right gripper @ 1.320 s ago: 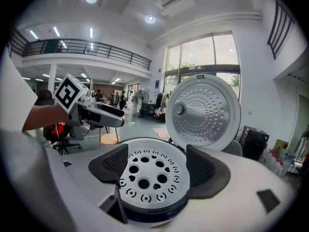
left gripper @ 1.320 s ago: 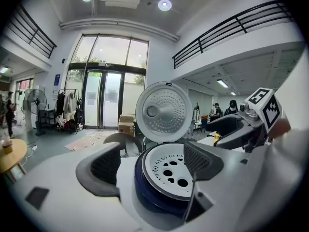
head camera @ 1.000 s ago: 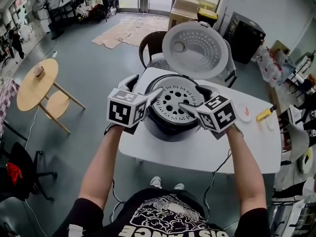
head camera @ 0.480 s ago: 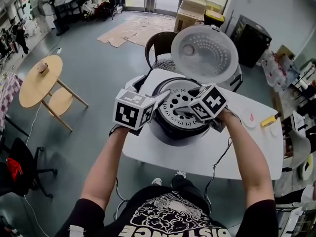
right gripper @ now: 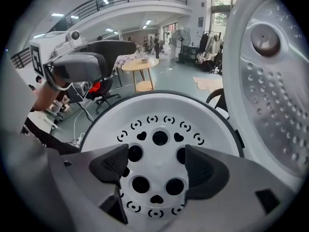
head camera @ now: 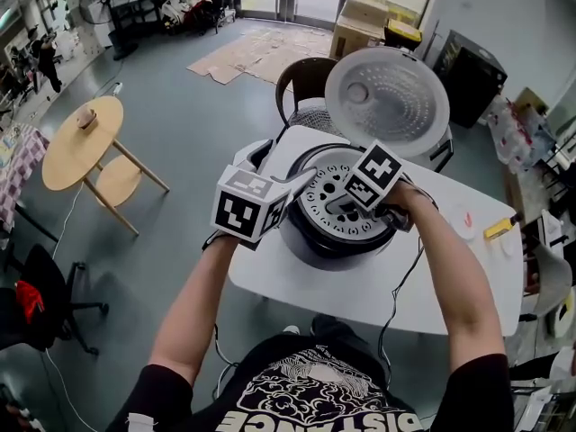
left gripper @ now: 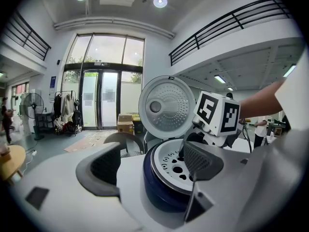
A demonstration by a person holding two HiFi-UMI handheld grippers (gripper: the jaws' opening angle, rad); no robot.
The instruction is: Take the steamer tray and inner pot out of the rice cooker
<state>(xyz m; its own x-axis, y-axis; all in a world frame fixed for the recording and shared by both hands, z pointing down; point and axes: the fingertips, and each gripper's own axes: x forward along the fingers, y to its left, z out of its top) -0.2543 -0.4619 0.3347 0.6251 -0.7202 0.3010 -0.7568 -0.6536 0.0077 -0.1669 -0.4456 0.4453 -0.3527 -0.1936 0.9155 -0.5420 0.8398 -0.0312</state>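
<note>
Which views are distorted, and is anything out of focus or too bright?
Both gripper views: fisheye, black corners; the railing bends. Left gripper view: near jaws soft, glass doors washed out. Right gripper view: tray sharp. Head view: even light.

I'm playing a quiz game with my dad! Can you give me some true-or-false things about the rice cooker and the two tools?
The lid of the rice cooker is open. True.
The steamer tray is out of the rice cooker. False: it sits inside it.
The right tool is shut. False: its jaws are apart, over the steamer tray.
The left tool is open. True.
</note>
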